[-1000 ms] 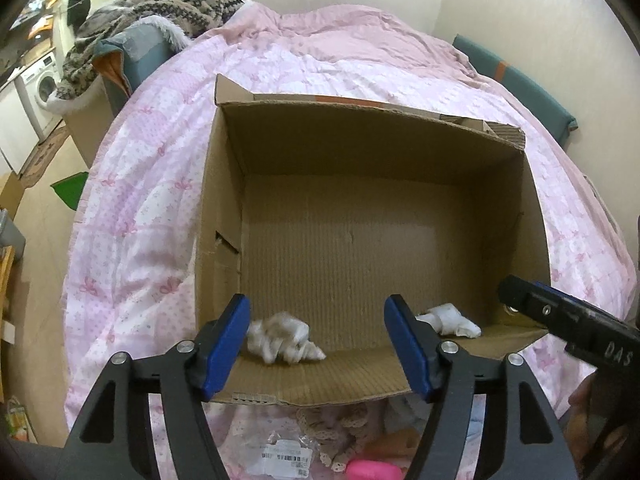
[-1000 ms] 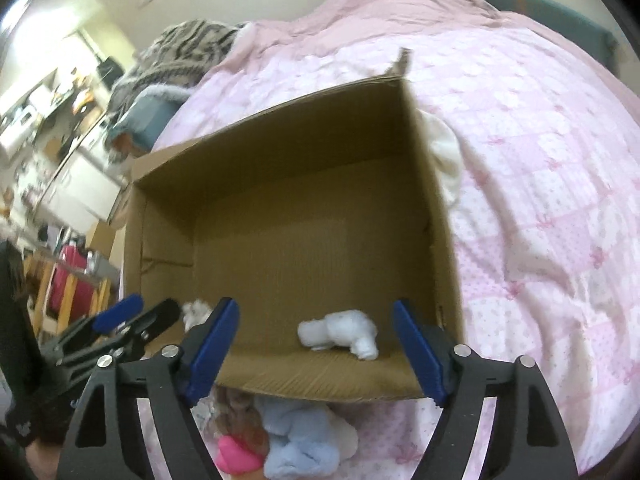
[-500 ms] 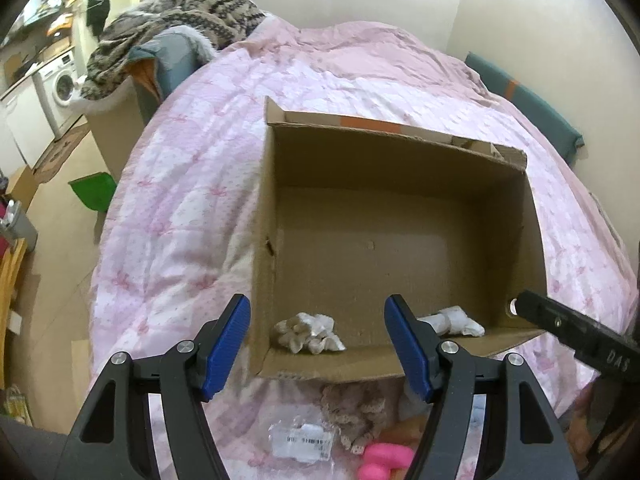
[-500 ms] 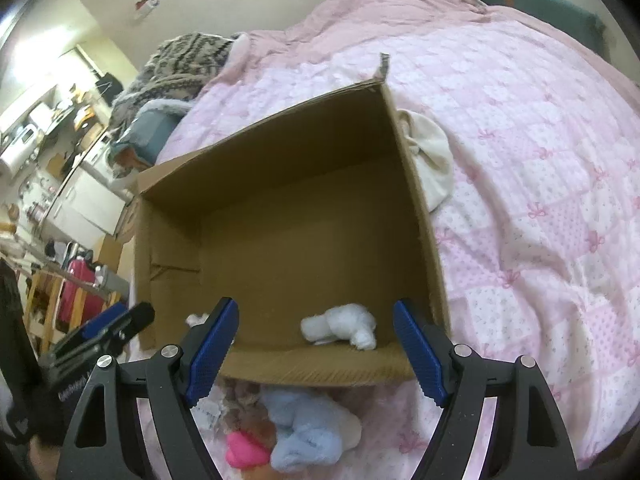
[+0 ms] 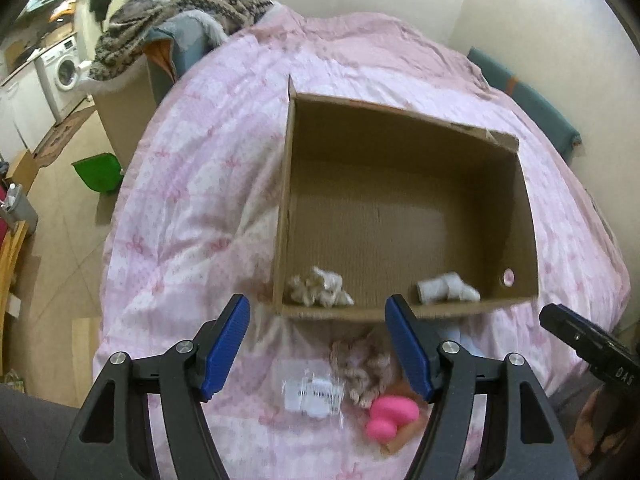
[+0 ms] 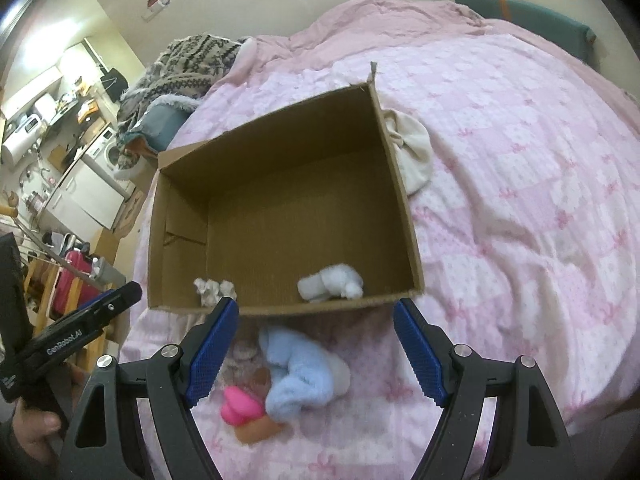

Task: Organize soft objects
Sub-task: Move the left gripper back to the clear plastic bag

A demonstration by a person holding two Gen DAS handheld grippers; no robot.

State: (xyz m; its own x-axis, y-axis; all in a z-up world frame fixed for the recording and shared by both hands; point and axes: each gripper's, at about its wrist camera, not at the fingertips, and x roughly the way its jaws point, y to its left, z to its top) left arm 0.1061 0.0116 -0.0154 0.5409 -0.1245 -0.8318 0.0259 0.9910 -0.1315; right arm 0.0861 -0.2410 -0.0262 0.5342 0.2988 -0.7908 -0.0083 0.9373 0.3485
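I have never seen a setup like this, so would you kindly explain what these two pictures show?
No robot here: a person holds a two-finger clamp in each hand, each with a fisheye camera looking along its blue-padded fingers. One picture comes from the left gripper, the other from the right gripper. Both are open and empty. On the pink quilt sits a cardboard box holding a cream plush and a white plush. In front lie a blue plush and a pink toy.
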